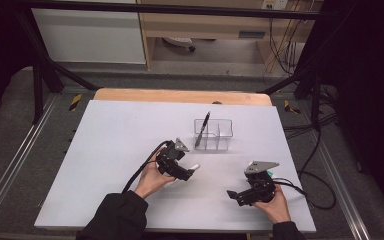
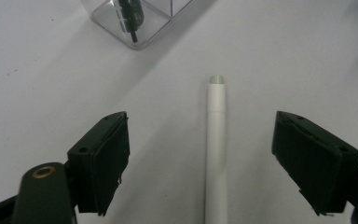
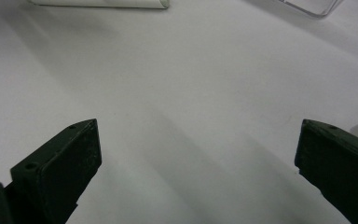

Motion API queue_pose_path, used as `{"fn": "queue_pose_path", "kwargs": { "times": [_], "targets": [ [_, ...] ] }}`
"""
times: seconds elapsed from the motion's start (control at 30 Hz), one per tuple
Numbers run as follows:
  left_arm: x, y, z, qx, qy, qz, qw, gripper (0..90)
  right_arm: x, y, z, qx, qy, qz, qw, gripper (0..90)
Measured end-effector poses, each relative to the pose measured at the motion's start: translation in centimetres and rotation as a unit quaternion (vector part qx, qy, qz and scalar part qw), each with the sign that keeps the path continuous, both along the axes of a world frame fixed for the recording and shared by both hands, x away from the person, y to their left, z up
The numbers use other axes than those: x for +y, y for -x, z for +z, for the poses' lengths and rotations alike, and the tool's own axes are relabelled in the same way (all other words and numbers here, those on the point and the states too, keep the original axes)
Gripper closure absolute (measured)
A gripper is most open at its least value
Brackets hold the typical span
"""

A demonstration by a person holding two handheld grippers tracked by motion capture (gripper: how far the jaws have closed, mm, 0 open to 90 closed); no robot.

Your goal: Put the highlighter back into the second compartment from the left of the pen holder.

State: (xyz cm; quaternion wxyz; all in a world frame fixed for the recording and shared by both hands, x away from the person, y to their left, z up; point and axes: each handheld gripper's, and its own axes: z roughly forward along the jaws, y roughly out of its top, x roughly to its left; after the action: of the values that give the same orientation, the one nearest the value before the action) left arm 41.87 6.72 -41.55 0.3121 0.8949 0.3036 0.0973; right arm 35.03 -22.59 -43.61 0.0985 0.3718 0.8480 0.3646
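**White pen between spread left jaws, right gripper idle beside**

Left gripper (image 1: 190,171) held low over the white table sheet (image 1: 115,150), gripped from behind by the left hand (image 1: 152,180), dark sleeve (image 1: 115,217) entering from the bottom edge of the high view. Tilted forward and down, nose angled toward the person's right. Jaws spread wide, not pressing on anything. White pen (image 2: 216,149) lying flat on the sheet between them in the left gripper view, running lengthwise away from the camera, nearer the middle than either pad, clear of both. Pale greenish cap end farthest from the jaws. Seen from above as a short white tip (image 1: 194,167) poking out just past the gripper's nose.

Beyond the jaws, ahead and to their left: clear divided organiser (image 2: 135,23), a black pen (image 2: 130,18) standing inside one compartment. In the high view that organiser (image 1: 222,135) sits farther up the table, black pen (image 1: 202,130) leaning out of its left compartment.

Right gripper (image 1: 235,196) well apart from the left one, cradled in the right hand (image 1: 275,202) near the front edge of the sheet, body lying roughly level, nose aimed toward the person's left. Jaws gaping wide in the right gripper view, bare table between them. White pen (image 3: 98,3) far ahead of those jaws, at the top edge, lying crosswise.
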Motion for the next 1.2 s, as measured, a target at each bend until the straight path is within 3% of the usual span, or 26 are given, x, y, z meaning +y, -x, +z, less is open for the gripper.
{"fn": "queue_pose_path", "kwargs": {
  "times": [0.3, 0.5, 0.9, 1.2],
  "targets": [
    [-0.4, -0.1, -0.2, 0.018, 0.000, -0.001, 0.9998, 33.9, 0.0, 0.0, 0.0, 0.000, -0.001, 0.000, 1.0000, 1.1],
    [-0.4, 0.1, -0.1, 0.020, 0.001, 0.002, 0.9998, 44.6, -0.1, 0.0, 0.0, -0.004, 0.000, 0.000, 1.0000, 1.1],
    [-1.1, 0.0, -0.7, 0.022, -0.024, -0.004, 0.9995, 61.9, -0.1, 0.1, 0.0, -0.004, 0.001, 0.001, 1.0000, 1.1],
    [-1.4, 0.0, -1.2, 0.027, -0.039, -0.009, 0.9988, 68.0, -0.1, 0.1, 0.0, -0.002, 0.001, 0.001, 1.0000, 1.1]
  ]
}}
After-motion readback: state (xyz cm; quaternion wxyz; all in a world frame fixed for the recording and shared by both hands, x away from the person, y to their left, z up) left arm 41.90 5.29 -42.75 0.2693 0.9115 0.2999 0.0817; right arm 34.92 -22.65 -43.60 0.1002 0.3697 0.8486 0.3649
